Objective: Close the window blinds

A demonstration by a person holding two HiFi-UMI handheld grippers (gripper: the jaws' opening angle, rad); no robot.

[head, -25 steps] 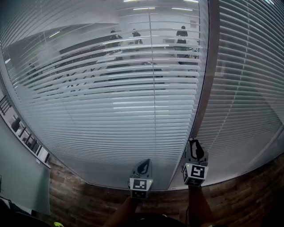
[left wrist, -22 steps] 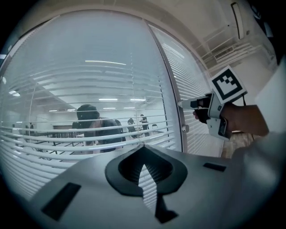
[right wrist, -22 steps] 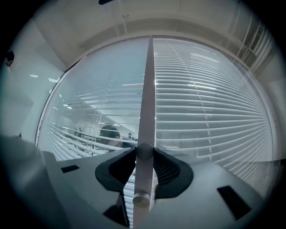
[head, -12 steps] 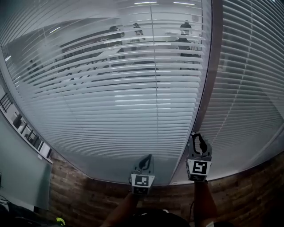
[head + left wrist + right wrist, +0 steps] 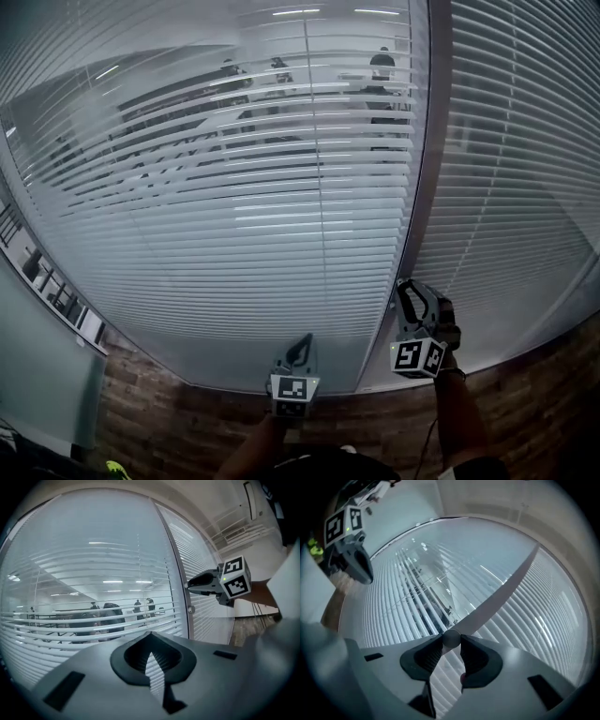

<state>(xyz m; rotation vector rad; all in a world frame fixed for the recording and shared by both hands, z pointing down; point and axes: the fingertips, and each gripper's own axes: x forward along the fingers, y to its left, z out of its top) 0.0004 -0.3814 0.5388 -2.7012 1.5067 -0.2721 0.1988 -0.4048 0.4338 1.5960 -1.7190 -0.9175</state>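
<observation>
Slats of the left blinds [image 5: 234, 244] are only part turned: across the upper half of the head view they stand with gaps between them, and the room behind the glass, with people [image 5: 380, 70] in it, shows through. Lower down in the same pane the slats look packed closer and little shows through them. The right blinds [image 5: 516, 187], beyond the grey post [image 5: 433, 141] that runs up the right of the frame, look closed from top to bottom.

The right tongs [image 5: 406, 289] are at the foot of that post, and the right gripper view shows them clamped on a small round knob [image 5: 451, 638] in the lower middle of the frame, one pad on each side of it. I take this knob to be what tilts the slats. The left tongs [image 5: 302, 342] hang low in the middle of the head view, clear of the blinds, their tips together with nothing between them.

By my reading the task is about midway: the grip on the knob is made, and what remains is more turning until the gaps in the upper slats are gone
</observation>
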